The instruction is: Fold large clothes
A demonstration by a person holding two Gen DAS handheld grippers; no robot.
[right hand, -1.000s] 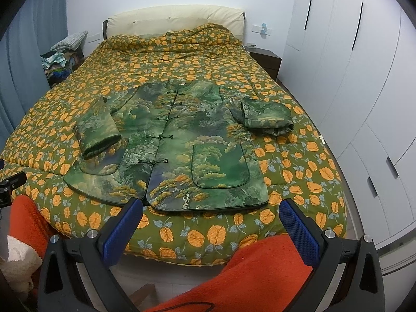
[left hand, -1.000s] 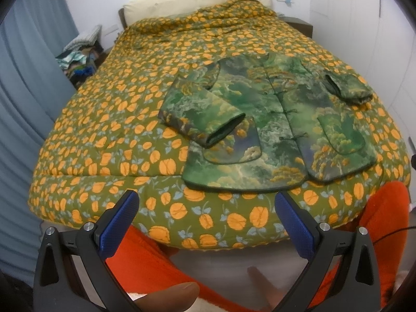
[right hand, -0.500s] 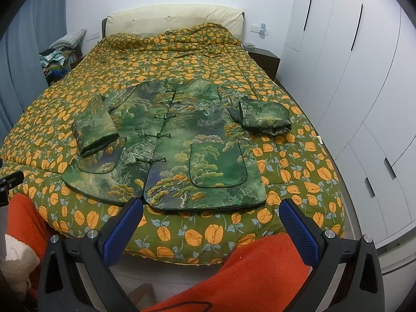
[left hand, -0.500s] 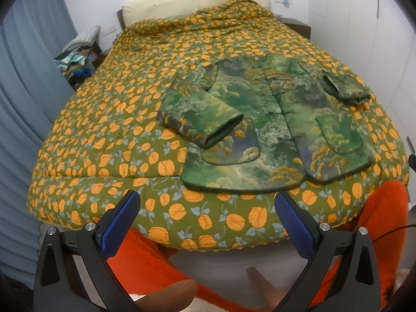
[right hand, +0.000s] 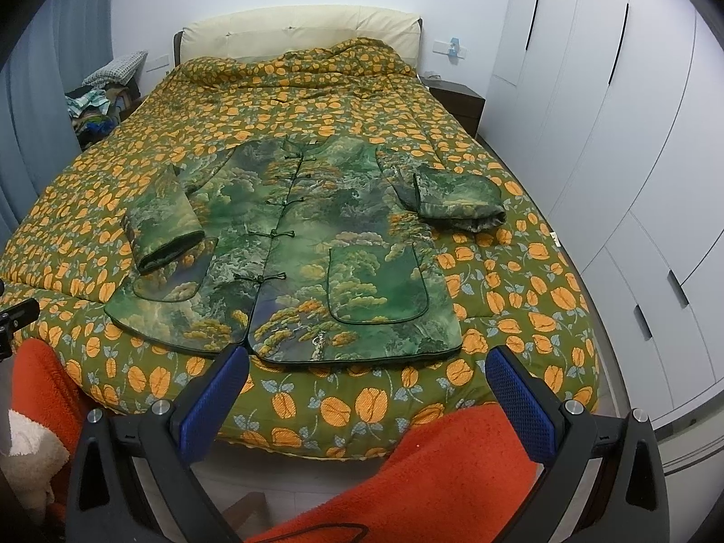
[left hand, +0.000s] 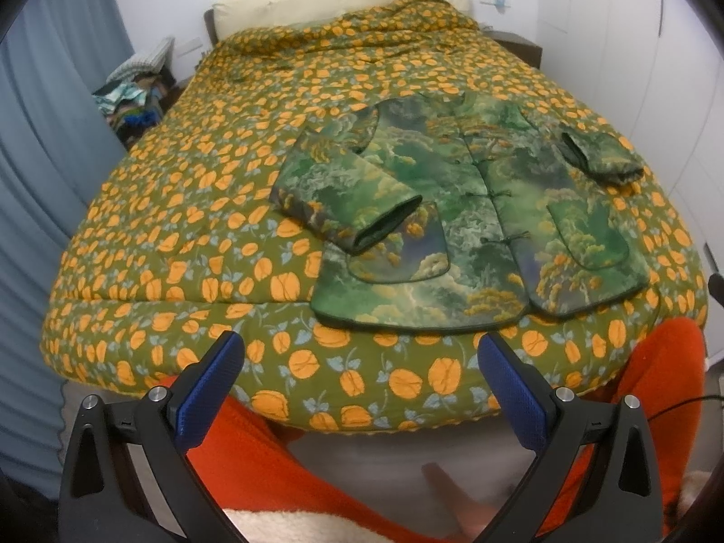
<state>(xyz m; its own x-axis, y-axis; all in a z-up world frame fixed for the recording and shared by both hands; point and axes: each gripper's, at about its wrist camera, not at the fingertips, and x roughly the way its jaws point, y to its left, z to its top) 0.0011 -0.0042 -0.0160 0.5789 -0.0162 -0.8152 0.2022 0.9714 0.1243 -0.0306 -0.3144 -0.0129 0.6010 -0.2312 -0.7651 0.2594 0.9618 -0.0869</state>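
Observation:
A green patterned padded jacket (left hand: pixel 475 221) (right hand: pixel 316 244) lies face up and buttoned at the near end of the bed. Its hem faces me. Both sleeves are folded inward: the left sleeve (right hand: pixel 163 226) rests across the left front, the right sleeve (right hand: pixel 457 199) at the right shoulder. My left gripper (left hand: pixel 362 366) hangs open before the bed's foot, short of the hem and to its left. Just in front of the hem, my right gripper (right hand: pixel 369 378) is open too. Neither holds anything.
The bed carries an olive quilt with orange flowers (right hand: pixel 316 104) and a cream headboard (right hand: pixel 298 36). White wardrobe doors (right hand: pixel 633 113) line the right side, blue curtains (left hand: pixel 40 135) the left. A pile of clothes (right hand: pixel 95 108) sits left of the bed. A person's orange fleece legs (right hand: pixel 443 475) are below.
Both grippers have edged slightly forward toward the bed's foot; the jacket sits a little nearer in both views. Nothing was grasped.

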